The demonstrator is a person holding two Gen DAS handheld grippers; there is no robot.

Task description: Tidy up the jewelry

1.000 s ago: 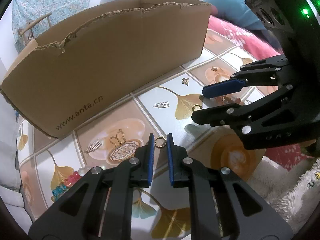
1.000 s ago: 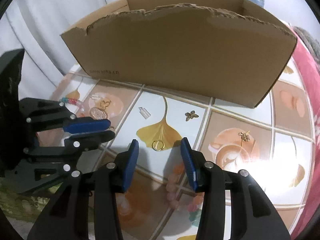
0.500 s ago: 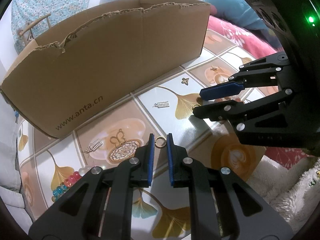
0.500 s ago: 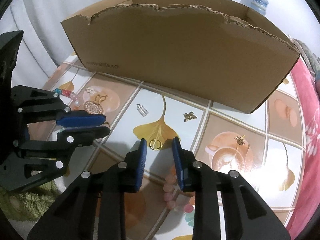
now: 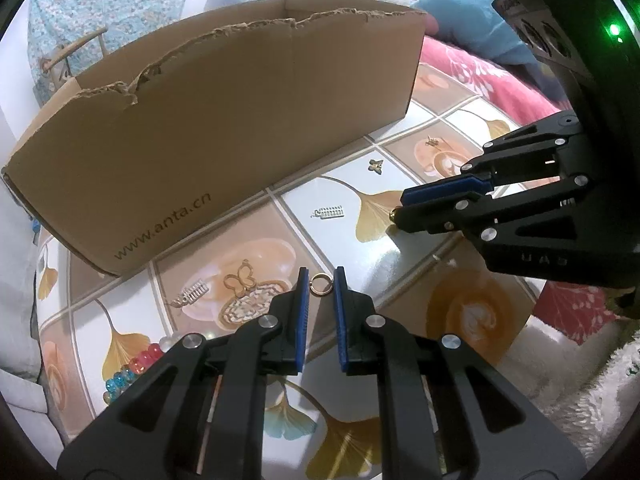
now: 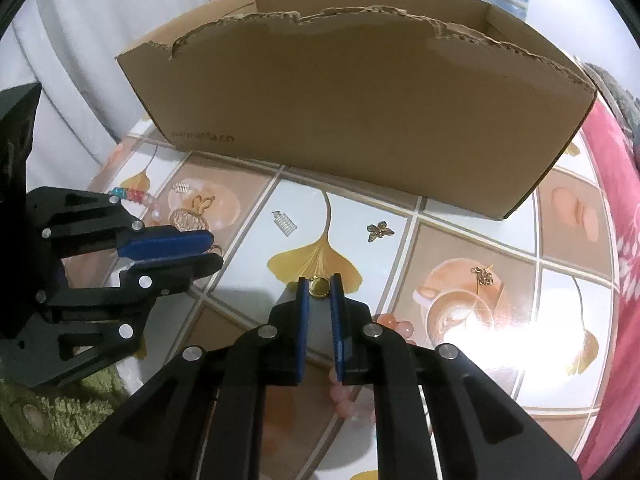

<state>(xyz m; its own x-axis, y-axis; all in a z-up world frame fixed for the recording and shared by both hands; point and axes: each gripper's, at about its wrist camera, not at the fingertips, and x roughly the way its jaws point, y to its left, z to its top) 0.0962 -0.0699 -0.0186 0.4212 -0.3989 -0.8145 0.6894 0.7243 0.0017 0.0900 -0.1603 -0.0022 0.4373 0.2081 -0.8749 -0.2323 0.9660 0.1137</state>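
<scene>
Right wrist view: my right claw (image 6: 320, 286) is closing on a small gold ring (image 6: 319, 286), pads pinching it edge-on at the very tips, low over the counter (image 6: 452, 236). I reckon it could squirt out as I lift, since the hold is so shallow. My left claw (image 5: 320, 282) sits nearly closed with a second gold ring (image 5: 320, 283) between its tips; I can't tell whether the pads bite it. The glossy ginkgo-patterned tiles would let a dropped ring skate. A torn cardboard box (image 6: 360, 120) stands just behind, and a red floral bed cover (image 6: 616, 184) lies to the right.
</scene>
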